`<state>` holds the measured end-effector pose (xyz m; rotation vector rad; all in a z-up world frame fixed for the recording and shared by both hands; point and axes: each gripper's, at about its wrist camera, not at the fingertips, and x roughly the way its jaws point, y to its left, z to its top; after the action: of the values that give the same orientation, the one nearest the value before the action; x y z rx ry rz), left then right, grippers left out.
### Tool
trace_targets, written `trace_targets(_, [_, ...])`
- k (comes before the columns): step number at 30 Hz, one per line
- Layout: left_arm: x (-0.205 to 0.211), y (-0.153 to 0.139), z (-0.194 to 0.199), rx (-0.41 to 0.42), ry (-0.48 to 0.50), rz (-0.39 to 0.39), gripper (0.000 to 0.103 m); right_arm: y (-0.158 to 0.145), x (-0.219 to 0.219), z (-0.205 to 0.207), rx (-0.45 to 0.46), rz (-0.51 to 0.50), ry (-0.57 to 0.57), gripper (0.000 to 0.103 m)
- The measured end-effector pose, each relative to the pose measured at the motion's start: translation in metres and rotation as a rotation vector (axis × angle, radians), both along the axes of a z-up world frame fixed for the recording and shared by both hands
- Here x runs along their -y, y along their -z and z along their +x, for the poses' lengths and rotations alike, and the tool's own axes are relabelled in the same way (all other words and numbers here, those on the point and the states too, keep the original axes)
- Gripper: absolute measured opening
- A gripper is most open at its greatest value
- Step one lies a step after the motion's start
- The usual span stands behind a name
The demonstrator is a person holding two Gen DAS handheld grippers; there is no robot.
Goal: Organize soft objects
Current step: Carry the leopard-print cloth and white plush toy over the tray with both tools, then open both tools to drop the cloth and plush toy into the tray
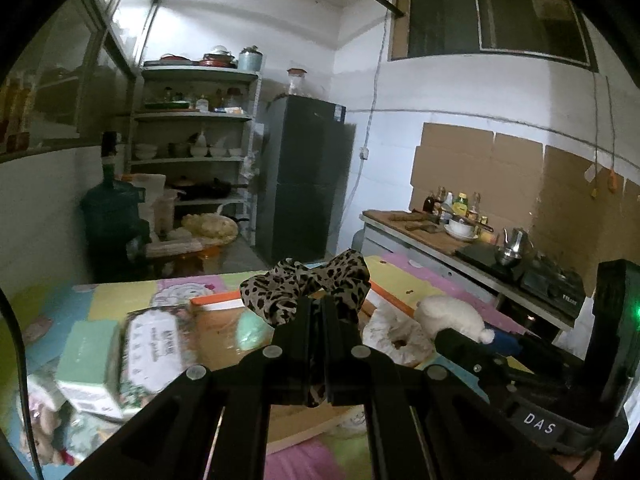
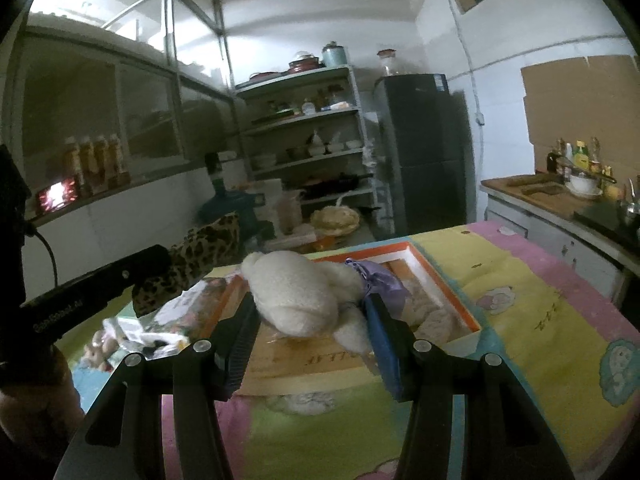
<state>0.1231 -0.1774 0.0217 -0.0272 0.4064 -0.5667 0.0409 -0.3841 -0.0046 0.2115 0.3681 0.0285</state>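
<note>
My left gripper [image 1: 318, 304] is shut on a leopard-print scrunchie [image 1: 308, 286] and holds it above the table; it also shows in the right wrist view [image 2: 192, 264]. My right gripper [image 2: 312, 300] is closed around a cream plush toy [image 2: 300, 292] and holds it over the orange-rimmed cardboard box [image 2: 440, 280]. The plush also shows in the left wrist view [image 1: 452, 314]. A purple fabric piece [image 2: 378, 278] lies in the box beside the plush. A white fluffy item [image 1: 394, 336] lies in the box.
A table with a colourful cartoon cloth [image 2: 540, 320] holds the box. A floral packet [image 1: 156, 348] and a green-and-white carton [image 1: 90, 364] lie left of the box. A counter with a stove [image 1: 552, 284], a fridge [image 1: 304, 176] and shelves [image 1: 192, 140] stand behind.
</note>
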Motion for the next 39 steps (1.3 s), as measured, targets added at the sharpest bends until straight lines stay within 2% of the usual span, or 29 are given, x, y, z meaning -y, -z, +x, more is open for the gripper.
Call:
trace_targets(10, [0.04,0.009,0.039,-0.071,0.032,0.014,0.005,0.011,0.022,0.024,-0.031,0.024,0.003,0.055])
trace_targets(22, [0.078,0.033,0.088,-0.156,0.026,0.073,0.005,0.037,0.027,0.062,-0.133,0.025,-0.067,0.055])
trace_targets(32, [0.085,0.059,0.123,-0.288,0.025,0.083,0.005,0.054,0.023,0.086,-0.246,0.02,-0.126,0.056])
trace_targets(37, [0.086,0.072,0.134,-0.347,0.025,0.083,0.005,0.059,0.021,0.093,-0.291,0.02,-0.146,0.061])
trace_targets(39, [0.085,0.075,0.136,-0.363,0.024,0.07,0.009,0.06,0.022,0.093,-0.296,0.024,-0.147,0.063])
